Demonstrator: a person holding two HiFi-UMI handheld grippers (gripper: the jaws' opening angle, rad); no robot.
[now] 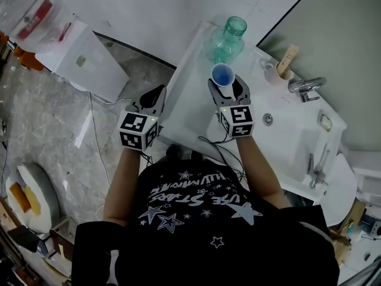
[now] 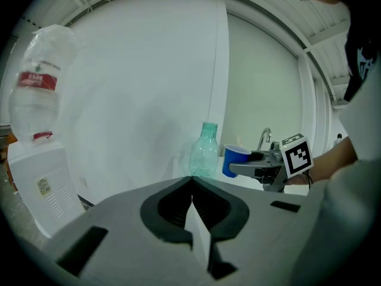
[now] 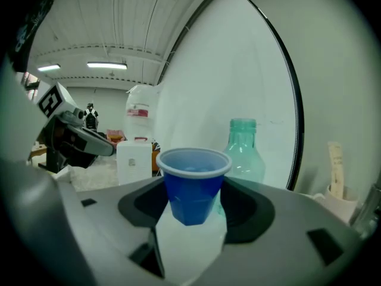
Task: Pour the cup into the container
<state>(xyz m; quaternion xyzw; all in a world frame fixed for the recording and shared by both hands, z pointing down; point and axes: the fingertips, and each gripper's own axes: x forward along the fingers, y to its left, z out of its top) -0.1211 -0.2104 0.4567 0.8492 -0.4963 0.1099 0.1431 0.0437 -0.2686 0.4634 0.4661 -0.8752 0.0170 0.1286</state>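
A white worktop point(image 1: 181, 109) runs from the centre towards 4 o'clock, with a sink point(image 1: 294, 151) and chrome tap point(image 1: 306, 87) at 3 o'clock. Grey speckled floor point(image 1: 47, 124) fills the left. A white water dispenser point(image 1: 89, 58) stands at 10 o'clock by a pale wall point(image 1: 155, 8). Strip lights point(image 3: 107, 65) glow overhead.

We see a white table point(image 1: 184, 100) with a sink set into its right part. A clear greenish bottle point(image 1: 227, 37) stands upright at the table's far end. A pale mug point(image 1: 275, 73) sits near the faucet point(image 1: 305, 87).
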